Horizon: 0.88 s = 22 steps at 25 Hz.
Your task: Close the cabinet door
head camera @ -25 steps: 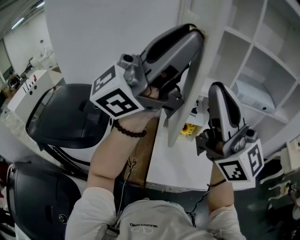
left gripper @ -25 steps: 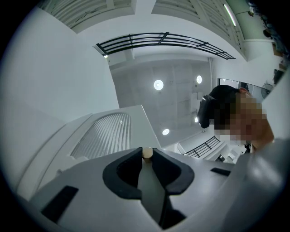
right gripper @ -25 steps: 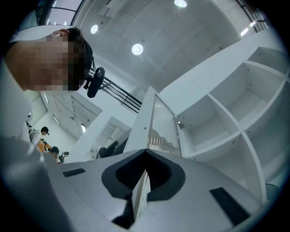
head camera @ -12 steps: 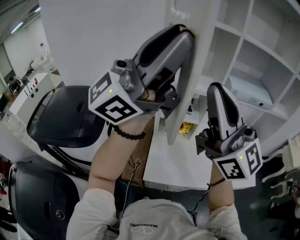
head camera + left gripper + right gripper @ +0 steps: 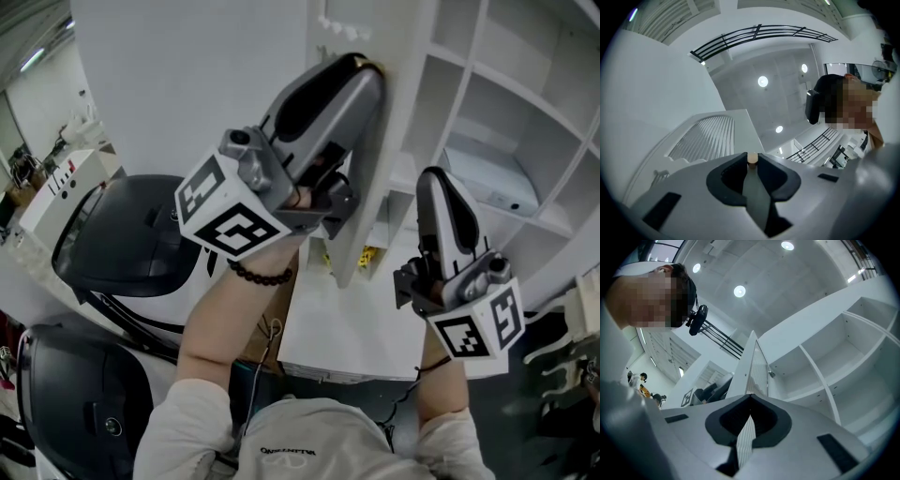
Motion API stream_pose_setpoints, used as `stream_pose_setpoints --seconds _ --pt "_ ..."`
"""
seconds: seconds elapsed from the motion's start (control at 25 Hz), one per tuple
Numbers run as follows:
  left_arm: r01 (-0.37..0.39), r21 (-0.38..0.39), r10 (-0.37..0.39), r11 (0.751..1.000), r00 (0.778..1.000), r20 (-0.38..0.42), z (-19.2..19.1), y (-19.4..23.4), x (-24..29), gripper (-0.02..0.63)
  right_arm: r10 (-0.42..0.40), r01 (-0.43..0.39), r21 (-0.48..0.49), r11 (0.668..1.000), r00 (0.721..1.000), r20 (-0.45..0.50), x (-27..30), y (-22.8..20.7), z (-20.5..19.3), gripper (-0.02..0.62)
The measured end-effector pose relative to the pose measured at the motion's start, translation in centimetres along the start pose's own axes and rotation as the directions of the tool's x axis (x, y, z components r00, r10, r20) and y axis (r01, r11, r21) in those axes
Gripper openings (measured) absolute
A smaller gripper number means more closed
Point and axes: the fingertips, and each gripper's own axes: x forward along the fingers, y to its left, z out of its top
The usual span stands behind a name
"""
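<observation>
The white cabinet door (image 5: 349,234) stands open, seen edge-on in the head view, with open white shelves (image 5: 487,122) to its right. My left gripper (image 5: 368,69) reaches up to the door's left face. In the left gripper view its jaws (image 5: 752,161) are shut on a small tan door knob (image 5: 752,158), and the door's slatted panel (image 5: 705,136) shows behind. My right gripper (image 5: 439,180) points up just right of the door's edge. Its jaw tips (image 5: 750,398) meet with nothing held, and the door's slatted inner face (image 5: 759,373) rises ahead of them.
Two black-and-white machines (image 5: 122,234) stand low at the left. A white low surface (image 5: 347,328) lies below the door, with a yellow item (image 5: 368,255) at its back. A white device (image 5: 497,183) rests on one shelf. A person's head shows in both gripper views.
The door's edge and the left gripper on it have shifted left in the head view, and more of the shelves shows. The right gripper kept its pose beside the door.
</observation>
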Motion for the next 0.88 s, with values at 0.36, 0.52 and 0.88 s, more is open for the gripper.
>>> stream_pose_setpoints --seconds 0.36,0.52,0.88 --pt "-0.039 0.063 0.042 0.997 0.998 -0.050 -2.8 -0.4 2.4 0.071 -0.025 0.025 -0.011 1.000 1.000 0.002 -2.0 -2.2 1.0 0.011" --pt "-0.055 0.109 0.063 0.993 0.995 -0.074 -4.0 -0.5 3.3 0.071 -0.041 0.041 -0.016 0.999 0.999 0.004 -2.9 -3.3 1.3 0.011" --pt "-0.082 0.207 0.106 0.975 0.989 -0.106 -6.6 -0.2 5.2 0.071 -0.068 0.067 -0.022 0.997 0.998 -0.013 -3.7 -5.9 0.7 0.011"
